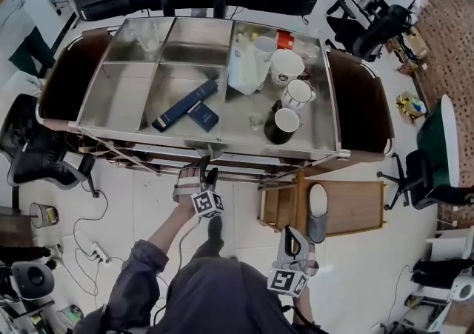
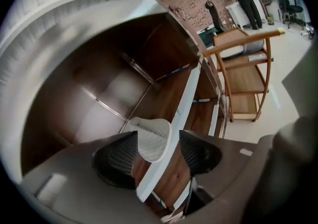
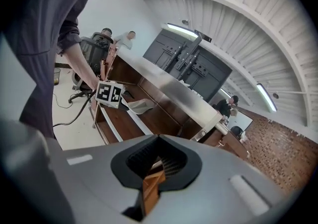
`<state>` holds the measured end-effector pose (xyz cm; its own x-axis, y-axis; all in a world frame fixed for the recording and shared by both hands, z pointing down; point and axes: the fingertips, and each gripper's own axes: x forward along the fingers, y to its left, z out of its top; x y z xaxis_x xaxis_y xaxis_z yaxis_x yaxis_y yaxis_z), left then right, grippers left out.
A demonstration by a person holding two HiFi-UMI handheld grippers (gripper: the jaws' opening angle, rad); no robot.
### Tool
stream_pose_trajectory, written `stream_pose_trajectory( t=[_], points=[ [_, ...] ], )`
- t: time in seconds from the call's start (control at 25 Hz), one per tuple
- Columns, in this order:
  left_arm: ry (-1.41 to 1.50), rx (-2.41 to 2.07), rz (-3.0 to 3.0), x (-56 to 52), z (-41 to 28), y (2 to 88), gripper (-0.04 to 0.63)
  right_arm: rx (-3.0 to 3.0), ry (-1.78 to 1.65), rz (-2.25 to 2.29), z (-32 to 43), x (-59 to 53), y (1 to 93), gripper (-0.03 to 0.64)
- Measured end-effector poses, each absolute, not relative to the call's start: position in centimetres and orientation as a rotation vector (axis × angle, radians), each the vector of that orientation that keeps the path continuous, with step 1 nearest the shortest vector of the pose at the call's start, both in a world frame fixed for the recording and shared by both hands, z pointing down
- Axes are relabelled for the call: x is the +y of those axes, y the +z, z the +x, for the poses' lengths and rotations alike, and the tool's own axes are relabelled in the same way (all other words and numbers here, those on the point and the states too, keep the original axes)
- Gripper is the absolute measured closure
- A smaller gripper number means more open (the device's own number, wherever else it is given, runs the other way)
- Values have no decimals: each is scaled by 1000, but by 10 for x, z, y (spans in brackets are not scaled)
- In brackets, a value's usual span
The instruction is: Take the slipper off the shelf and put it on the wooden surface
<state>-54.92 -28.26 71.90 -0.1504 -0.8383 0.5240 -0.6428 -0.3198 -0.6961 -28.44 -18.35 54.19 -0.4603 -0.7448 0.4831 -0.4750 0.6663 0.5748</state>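
In the left gripper view a white slipper [image 2: 150, 137] lies on the brown shelf [image 2: 164, 94] under the steel counter. My left gripper [image 2: 158, 152] is open, one pad on each side of the slipper, and neither pad presses on it. From the head view this gripper [image 1: 201, 172] reaches in under the counter edge. A second grey-white slipper [image 1: 317, 211] rests on the small wooden cart [image 1: 355, 206]. My right gripper [image 1: 294, 240] hangs just in front of that cart, shut and empty. Its own view shows the pads [image 3: 171, 166] closed together.
The steel counter [image 1: 118, 103] carries several mugs [image 1: 285, 66], a black mug [image 1: 281, 125] and dark blue boxes [image 1: 185, 105]. Office chairs stand at left [image 1: 37, 155] and right [image 1: 429, 177]. Cables and a power strip [image 1: 92, 251] lie on the floor at left.
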Motion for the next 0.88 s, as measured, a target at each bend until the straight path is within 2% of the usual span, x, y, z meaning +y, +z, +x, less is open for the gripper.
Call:
stream_pose_trajectory(
  t=[0.16, 0.24, 0.32, 0.6, 0.88],
  points=[
    [-1671, 1549, -1855, -309, -571, 767, 272, -2089, -422, 986, -279, -196, 545, 615],
    [-1724, 1514, -1824, -313, -578, 783, 274, -2067, -405, 993, -276, -200, 547, 615],
    [-1720, 1511, -1815, -315, -581, 787, 342, -2049, -395, 993, -273, -202, 548, 615],
    [-1599, 1550, -1777, -302, -574, 764, 497, -2032, -366, 1008, -259, -194, 552, 615],
    [-1483, 1624, -1696, -266, -559, 705, 540, -2061, -372, 1002, -237, -163, 551, 615]
  ],
)
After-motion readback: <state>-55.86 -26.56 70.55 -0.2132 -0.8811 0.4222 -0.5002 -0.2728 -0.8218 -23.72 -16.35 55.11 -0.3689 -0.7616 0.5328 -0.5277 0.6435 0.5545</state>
